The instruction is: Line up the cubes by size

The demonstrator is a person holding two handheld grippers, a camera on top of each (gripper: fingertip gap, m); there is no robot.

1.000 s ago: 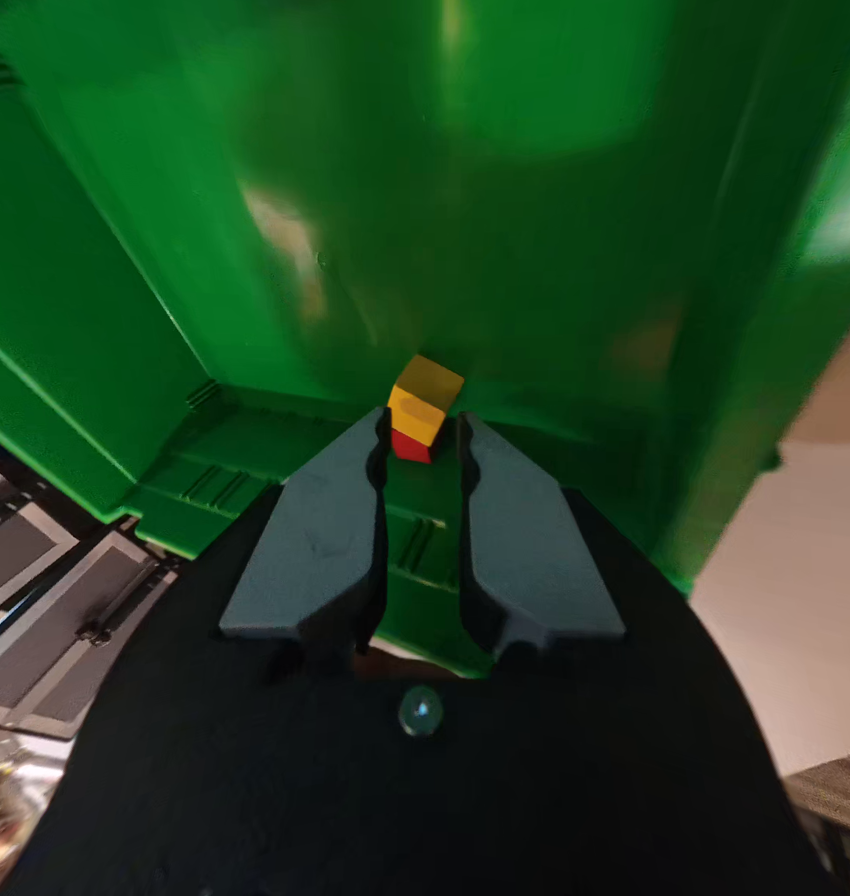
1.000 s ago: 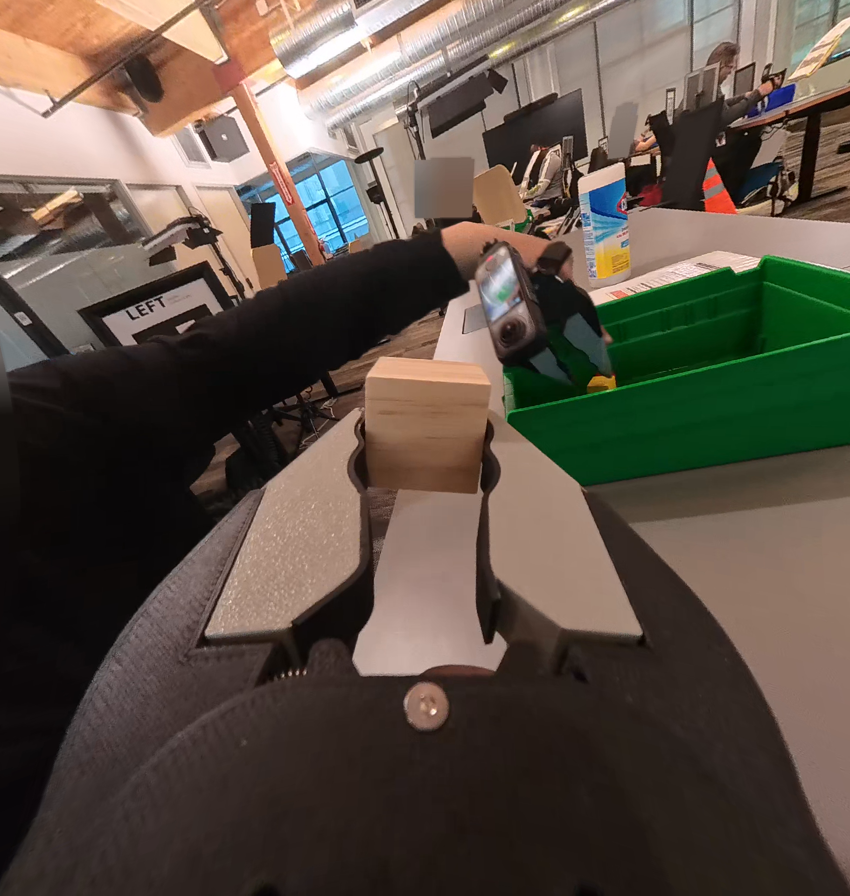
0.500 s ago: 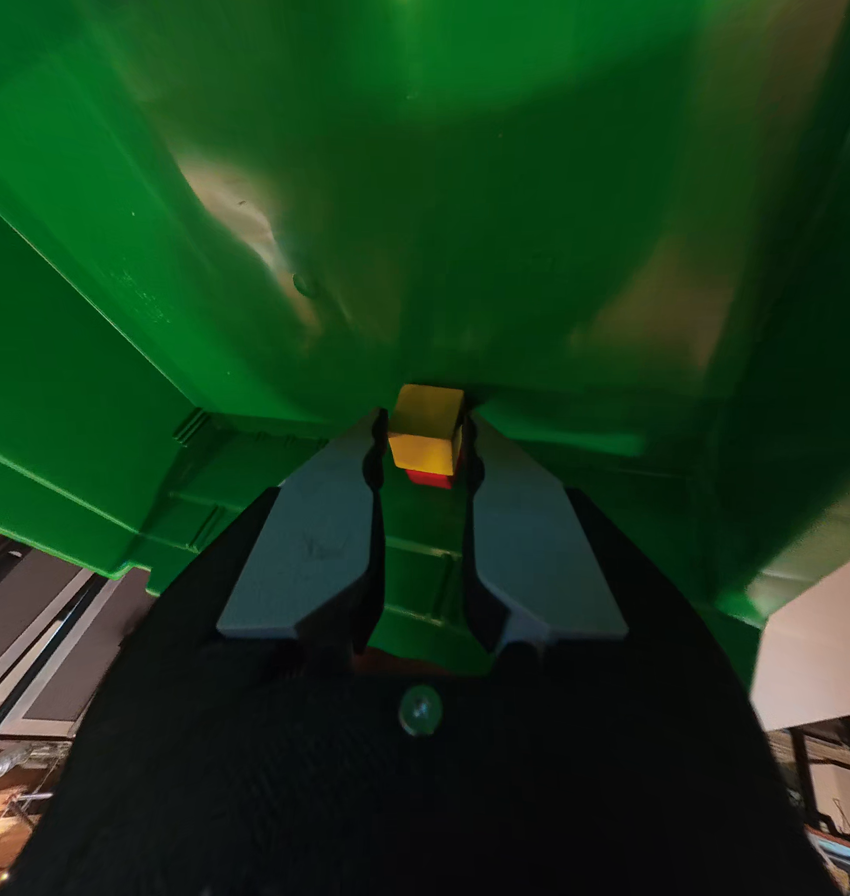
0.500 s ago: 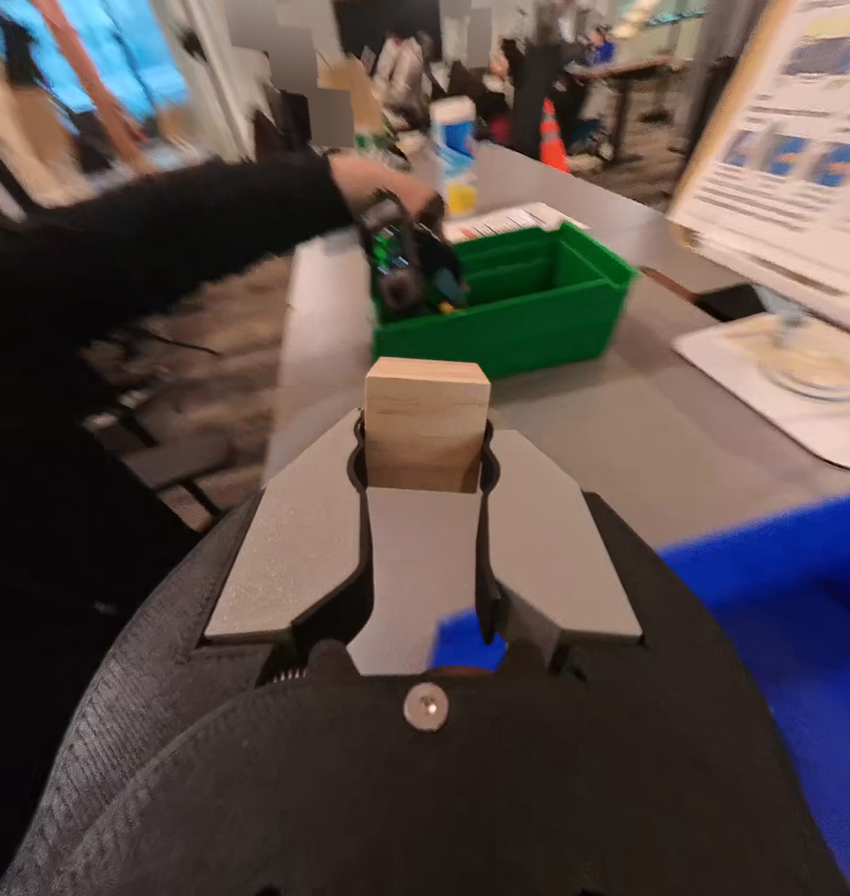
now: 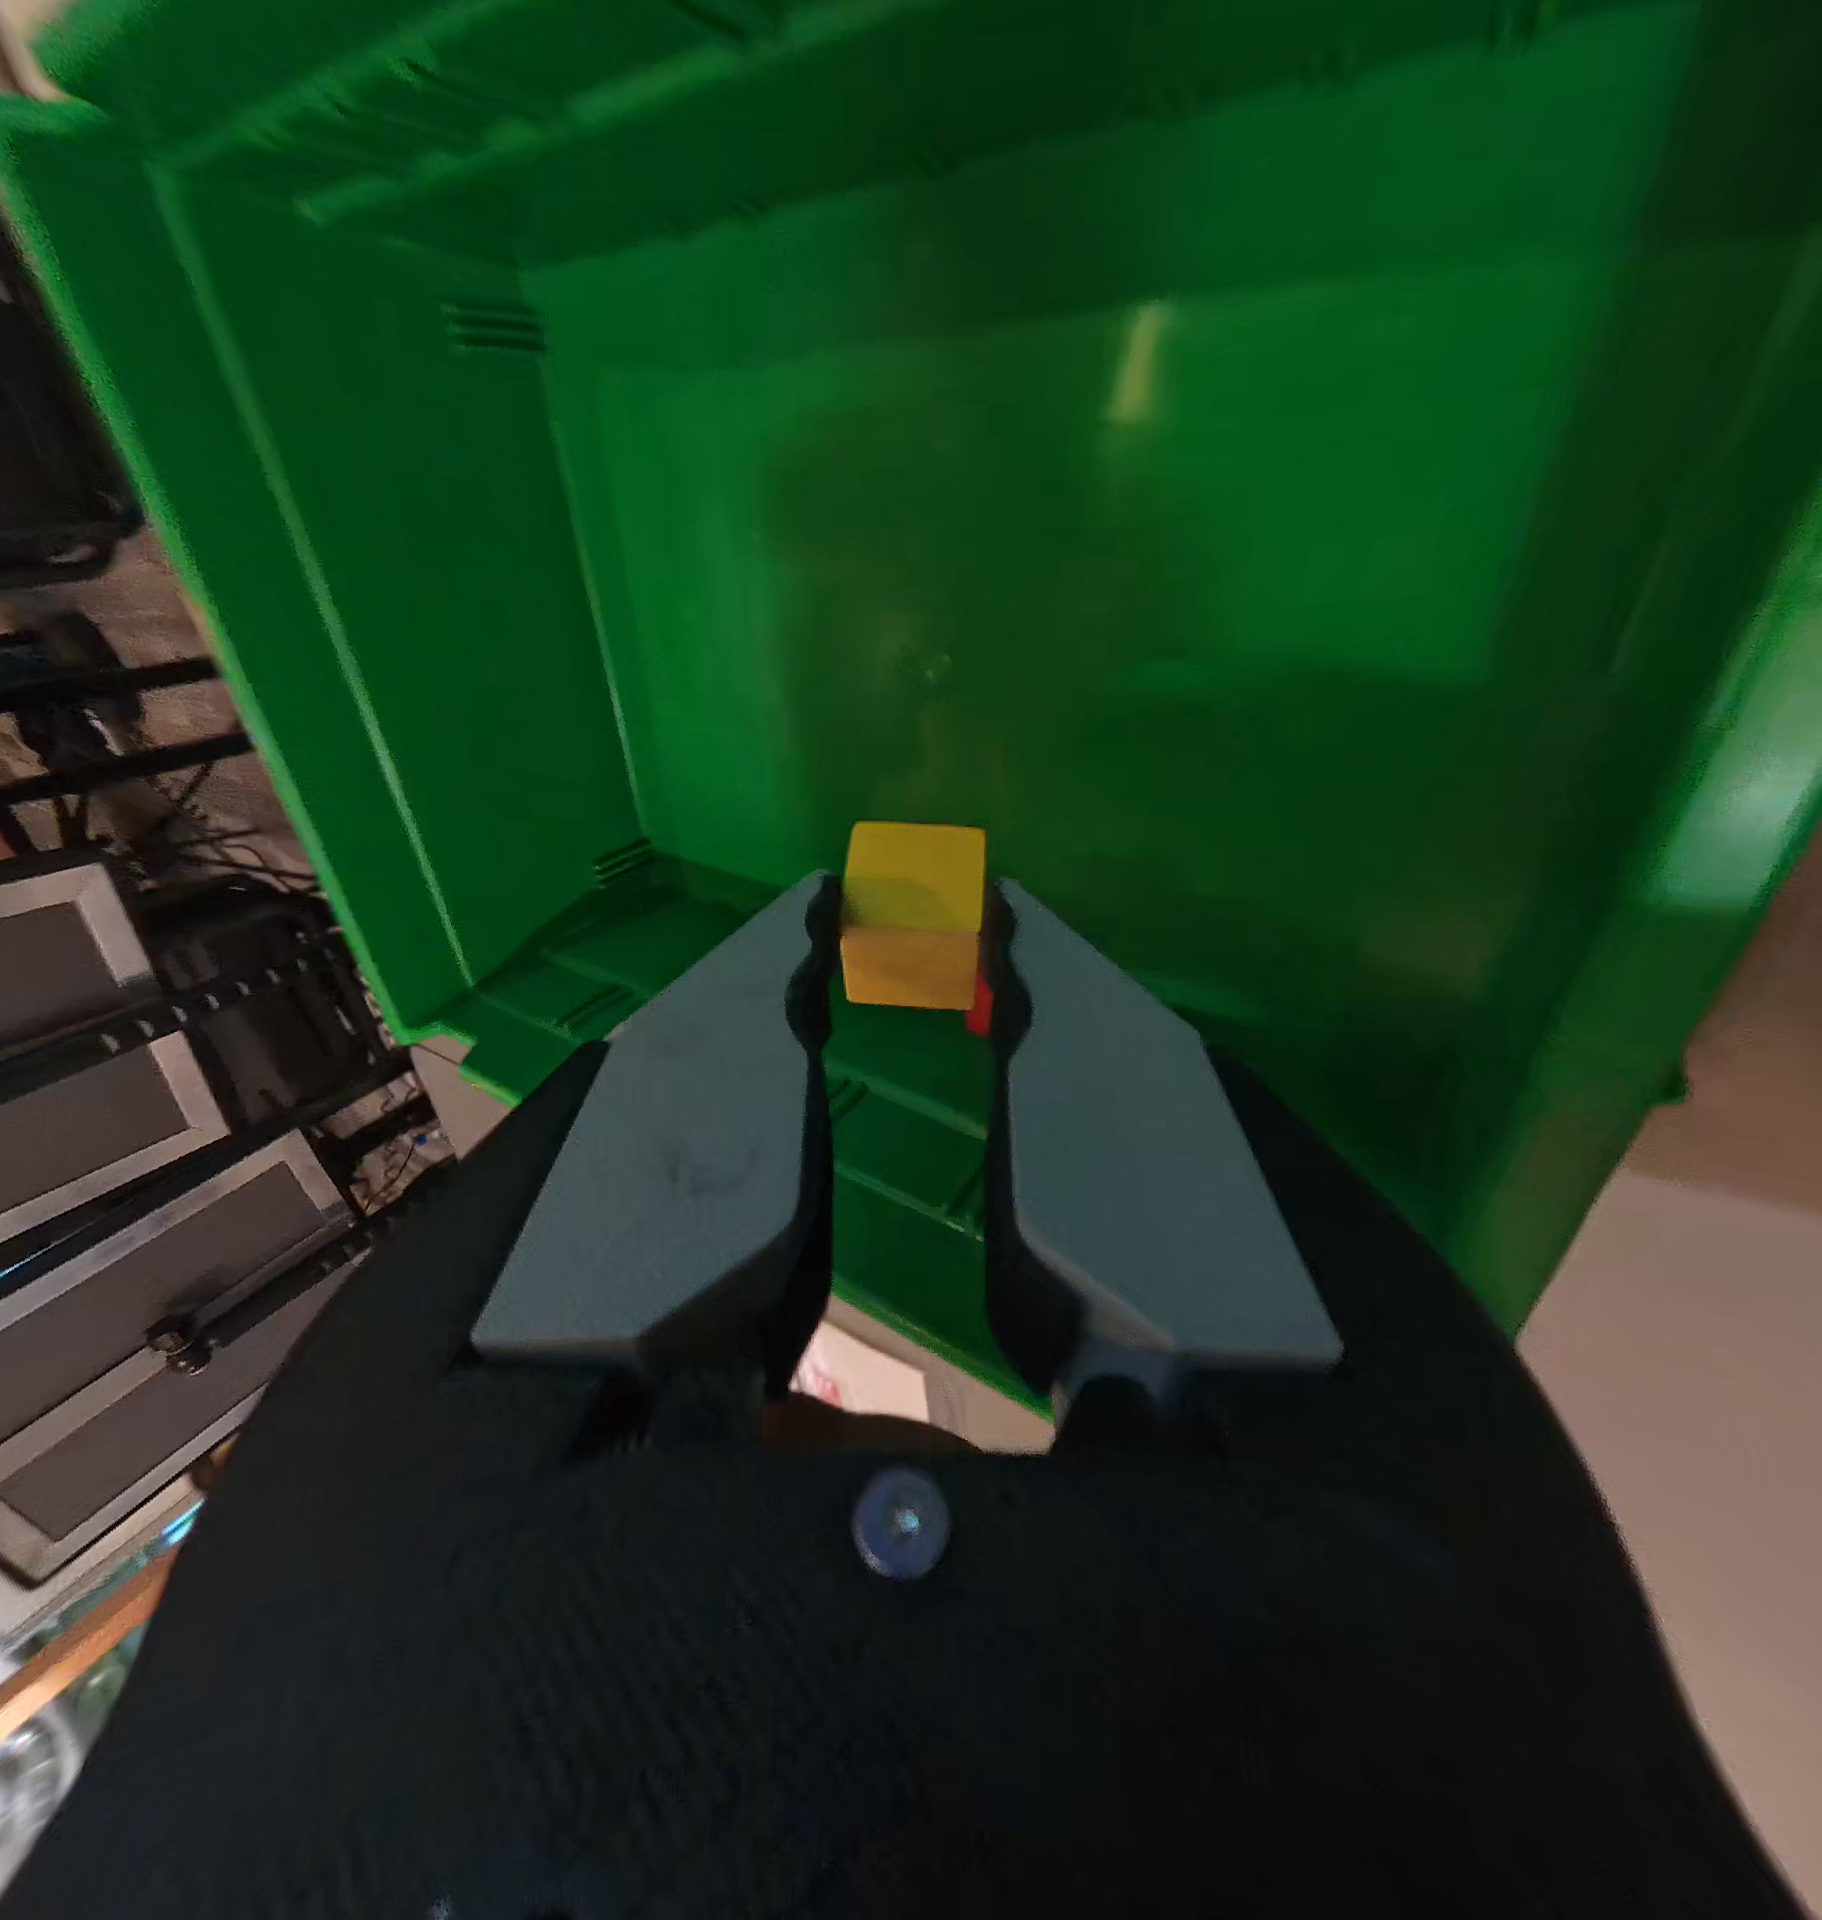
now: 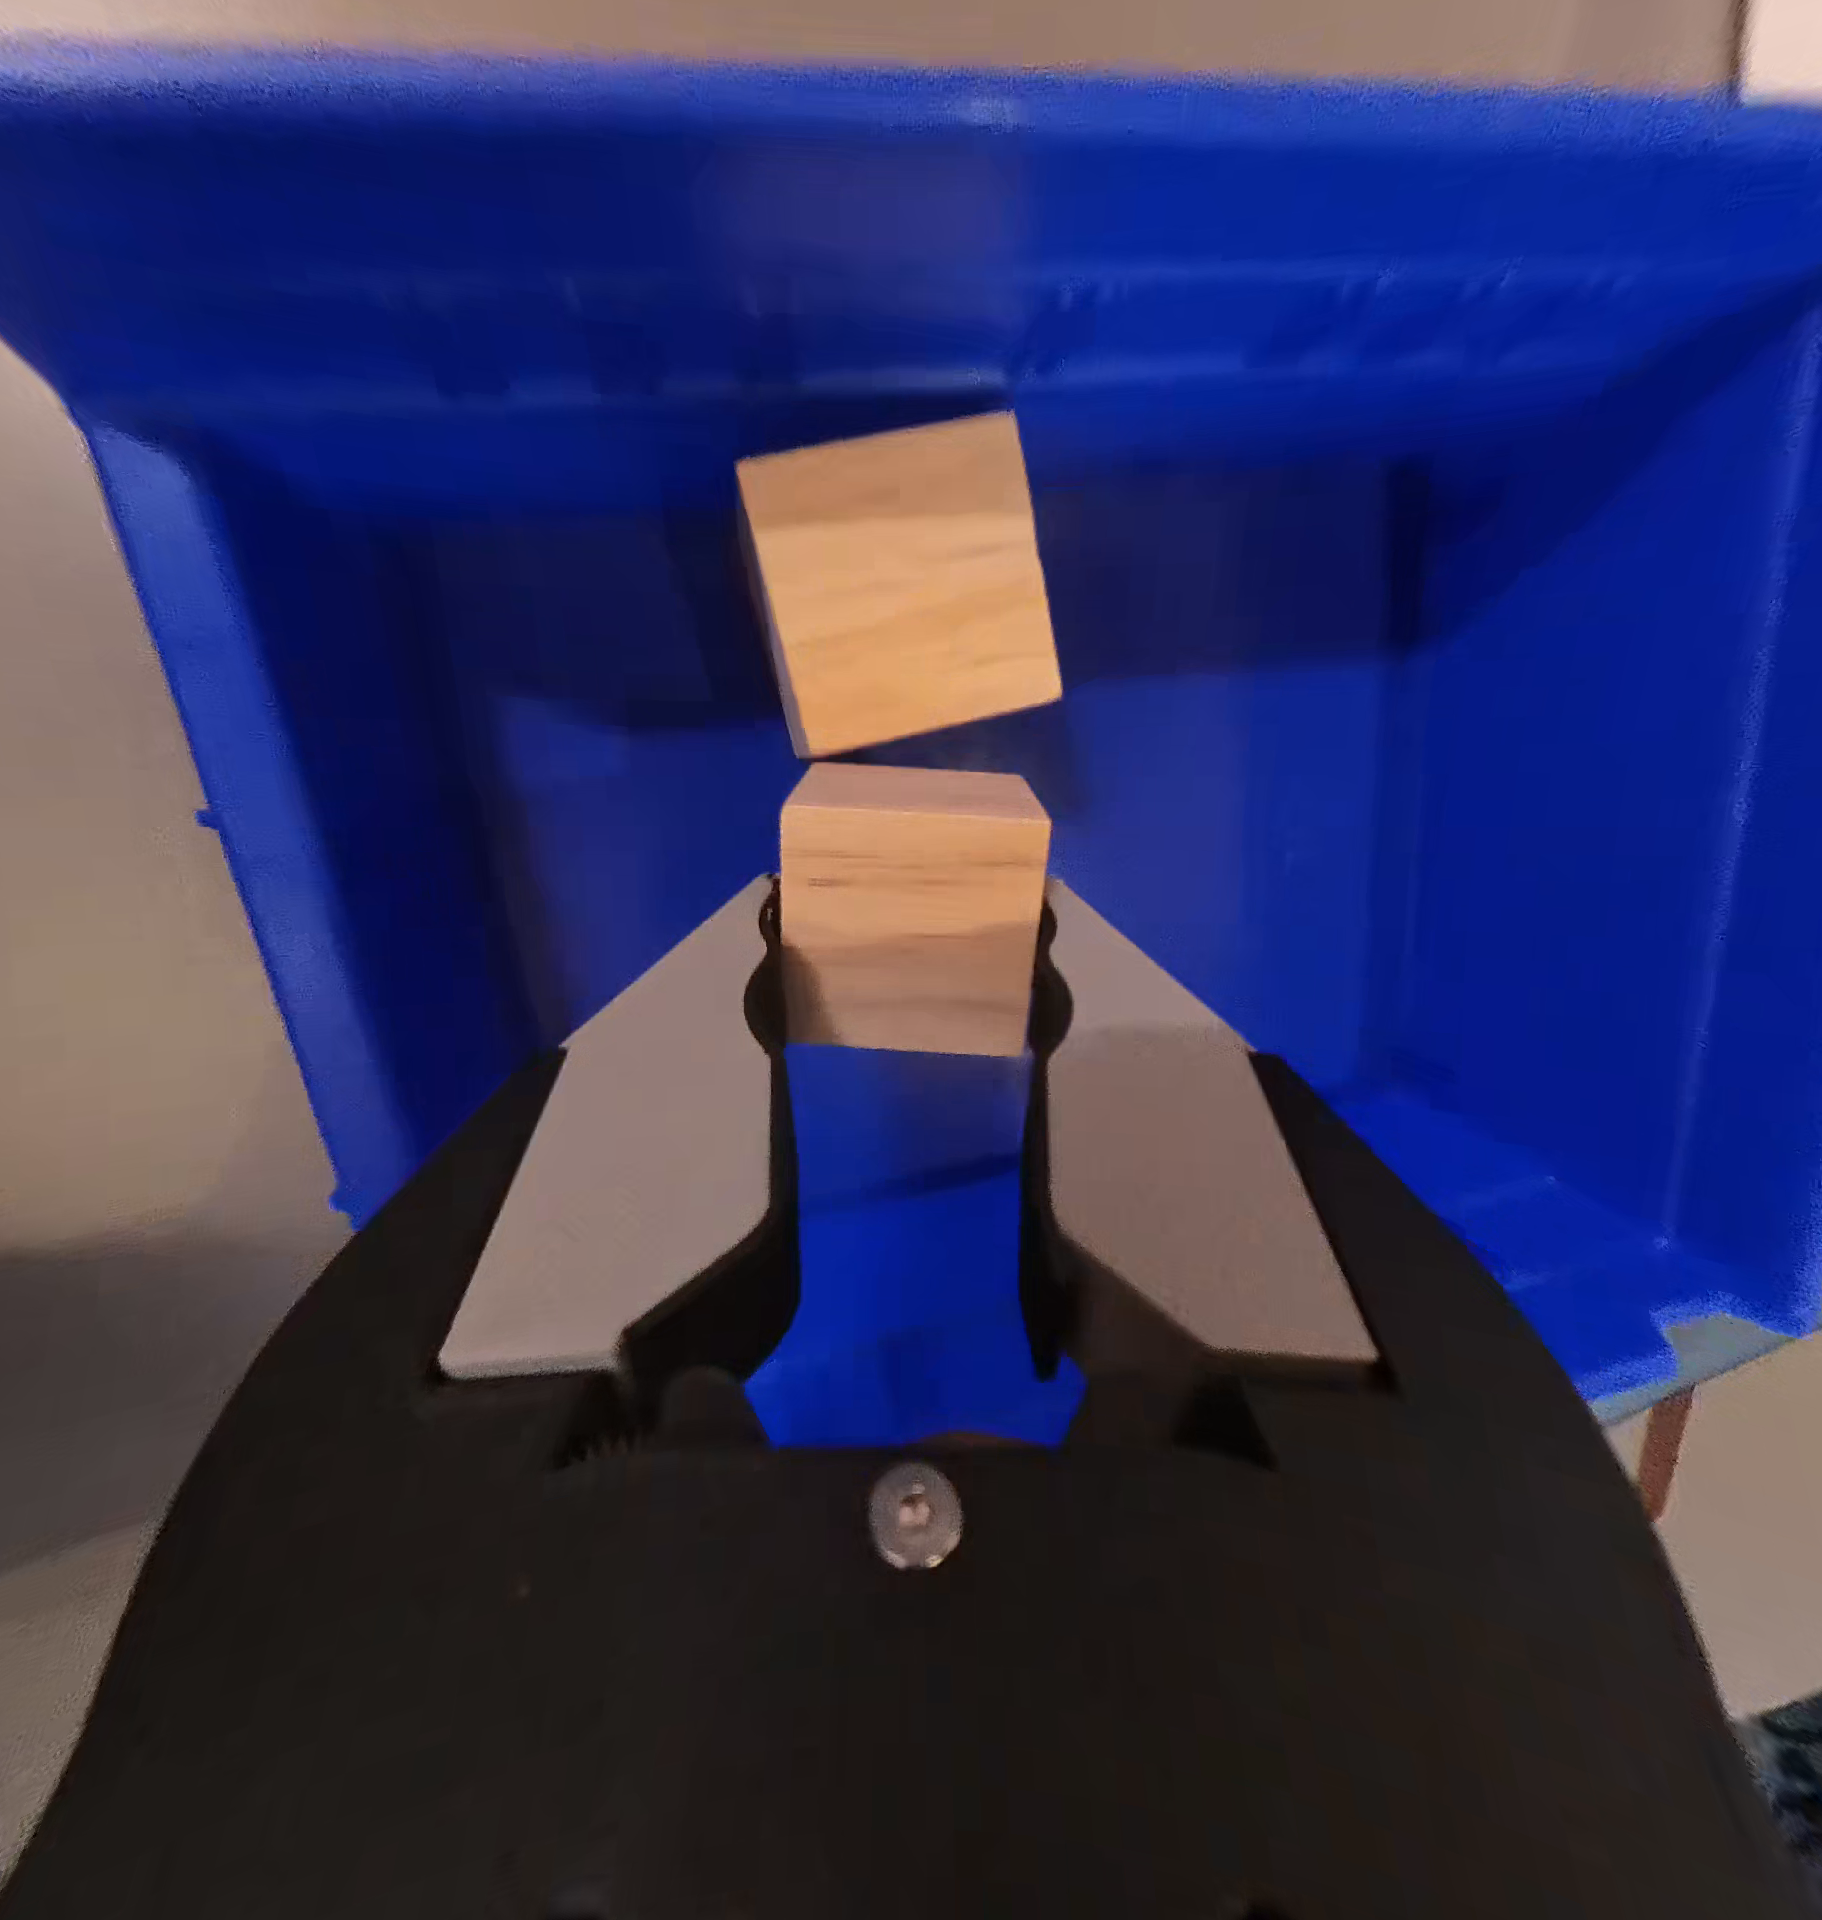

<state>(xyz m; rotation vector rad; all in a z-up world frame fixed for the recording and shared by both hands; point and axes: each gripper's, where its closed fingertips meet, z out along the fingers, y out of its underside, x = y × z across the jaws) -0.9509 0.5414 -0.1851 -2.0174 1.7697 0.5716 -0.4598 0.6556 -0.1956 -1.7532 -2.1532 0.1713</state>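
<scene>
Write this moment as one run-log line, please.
left gripper: holds yellow cube, green bin | right gripper: holds wooden cube, blue bin

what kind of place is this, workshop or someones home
Probably a lab or workshop bench rather than a home, though little of the room shows: plastic storage bins, a green bin and a blue bin, stand on a plain table, with stacked equipment cases beside it.

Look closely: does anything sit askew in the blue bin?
Yes. The larger plain wooden cube in the blue plastic bin sits rotated, out of square with the smaller wooden cube gripped by the right gripper.
</scene>
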